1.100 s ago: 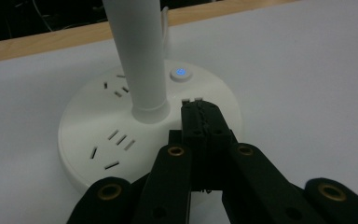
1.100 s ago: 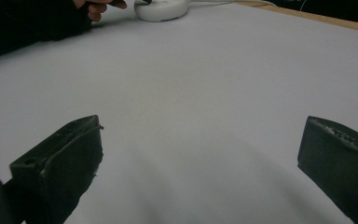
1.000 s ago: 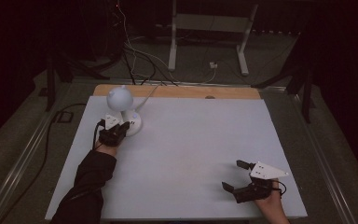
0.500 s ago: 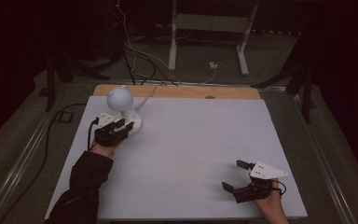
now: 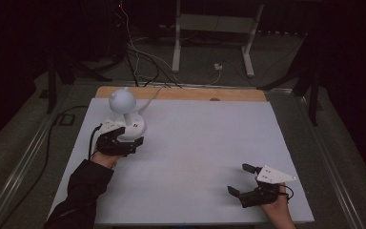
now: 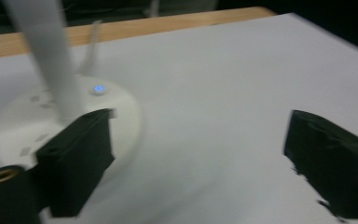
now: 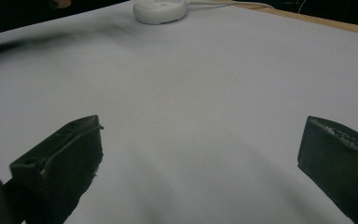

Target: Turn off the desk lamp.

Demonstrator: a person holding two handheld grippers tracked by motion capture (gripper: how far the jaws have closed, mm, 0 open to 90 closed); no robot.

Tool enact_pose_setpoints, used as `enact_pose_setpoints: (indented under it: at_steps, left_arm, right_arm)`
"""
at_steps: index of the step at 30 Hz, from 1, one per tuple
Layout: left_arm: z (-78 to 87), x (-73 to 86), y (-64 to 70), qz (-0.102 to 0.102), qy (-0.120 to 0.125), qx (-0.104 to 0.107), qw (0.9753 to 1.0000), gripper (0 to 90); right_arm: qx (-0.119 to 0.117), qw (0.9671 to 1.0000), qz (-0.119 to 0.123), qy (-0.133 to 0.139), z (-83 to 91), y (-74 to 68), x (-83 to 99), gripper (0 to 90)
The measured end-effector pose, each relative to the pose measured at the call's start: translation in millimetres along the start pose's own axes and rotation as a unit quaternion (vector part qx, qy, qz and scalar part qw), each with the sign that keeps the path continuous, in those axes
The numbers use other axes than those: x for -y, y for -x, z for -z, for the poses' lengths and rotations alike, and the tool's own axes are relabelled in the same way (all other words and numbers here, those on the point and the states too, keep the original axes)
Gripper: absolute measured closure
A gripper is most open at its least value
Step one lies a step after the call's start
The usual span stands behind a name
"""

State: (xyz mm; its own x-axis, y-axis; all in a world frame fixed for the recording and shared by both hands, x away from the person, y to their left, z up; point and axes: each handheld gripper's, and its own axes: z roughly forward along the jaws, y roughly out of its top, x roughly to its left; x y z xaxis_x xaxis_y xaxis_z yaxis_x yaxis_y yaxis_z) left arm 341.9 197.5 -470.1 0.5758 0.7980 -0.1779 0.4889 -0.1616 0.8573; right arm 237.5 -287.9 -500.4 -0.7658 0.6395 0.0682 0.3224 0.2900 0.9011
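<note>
At the table's far-left part, the left gripper (image 5: 126, 138) sits just against the lamp (image 5: 124, 112), its jaws spread wide and holding nothing. Seen from the left gripper view, one jaw overlaps the near edge of the lamp's round base (image 6: 65, 126), while the other jaw stands well off to the side over bare white table (image 6: 223, 93). Just ahead of that nearer jaw rises the lamp's stem (image 6: 46, 51), and a small blue light (image 6: 99, 88) glows on the base beyond it. Whether the jaw touches the base cannot be told. Well apart, at the near-right corner, the right gripper (image 5: 248, 181) rests released, jaws wide; the lamp lies far ahead of it.
</note>
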Motion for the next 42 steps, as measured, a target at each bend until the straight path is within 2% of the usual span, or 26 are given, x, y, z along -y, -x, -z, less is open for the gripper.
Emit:
enact_pose_setpoints:
  at_steps: [2,4,7,14,16,18,23,26,35,37,40,42]
  left_arm:
    - [3.8,2.1,3.6,-0.003,-0.002,0.010,0.9999,2.8]
    - [7.5,5.8,7.4,-0.009,-0.002,0.009,0.9999,2.2]
    - [12.0,12.9,11.4,-0.015,-0.004,0.020,0.9997,0.5]
    - [20.2,27.8,19.3,-0.035,-0.029,0.048,0.9978,0.4]
    - [22.7,32.2,21.1,-0.047,-0.032,0.046,0.9973,0.4]
    - [25.4,36.3,22.0,-0.048,-0.036,0.053,0.9968,0.4]
    - [32.3,47.9,25.9,-0.058,-0.052,0.052,0.9956,0.4]
    - [36.0,55.6,26.9,-0.060,-0.059,0.062,0.9945,0.4]
    - [49.3,75.0,31.3,-0.078,-0.052,0.065,0.9935,0.5]
    - [49.3,79.3,31.3,-0.082,-0.058,0.076,0.9920,0.5]
    - [46.7,82.6,32.9,-0.096,-0.068,0.078,0.9900,0.5]
    - [45.3,82.6,33.4,-0.098,-0.068,0.080,0.9897,0.5]
  right_arm:
    - [0.000,1.0000,0.001,0.000,0.1,-0.1,-0.1,0.0]
    - [0.000,1.0000,0.000,0.001,-0.4,-0.4,-0.4,0.0]
    - [-0.001,1.0000,0.002,0.000,-1.2,-1.0,-0.7,0.0]
    - [-0.002,1.0000,-0.001,0.000,-1.4,-0.2,-0.3,0.0]
    - [-0.002,1.0000,0.000,-0.002,-1.7,-0.4,-0.1,0.0]
    - [-0.002,1.0000,0.000,-0.002,-1.9,-0.4,-0.1,0.0]
    - [-0.001,1.0000,-0.001,-0.002,-1.7,-0.1,0.1,0.0]
    - [-0.001,1.0000,-0.001,-0.003,-1.7,-0.2,0.1,0.0]
    - [0.000,1.0000,-0.001,-0.003,-1.6,-0.2,0.2,0.0]
    - [-0.001,1.0000,0.000,-0.004,-1.7,-0.3,0.3,0.0]
    - [-0.001,1.0000,0.000,-0.003,-1.6,-0.4,0.0,0.0]
    - [-0.001,1.0000,0.001,-0.005,-2.2,-0.6,0.0,0.0]
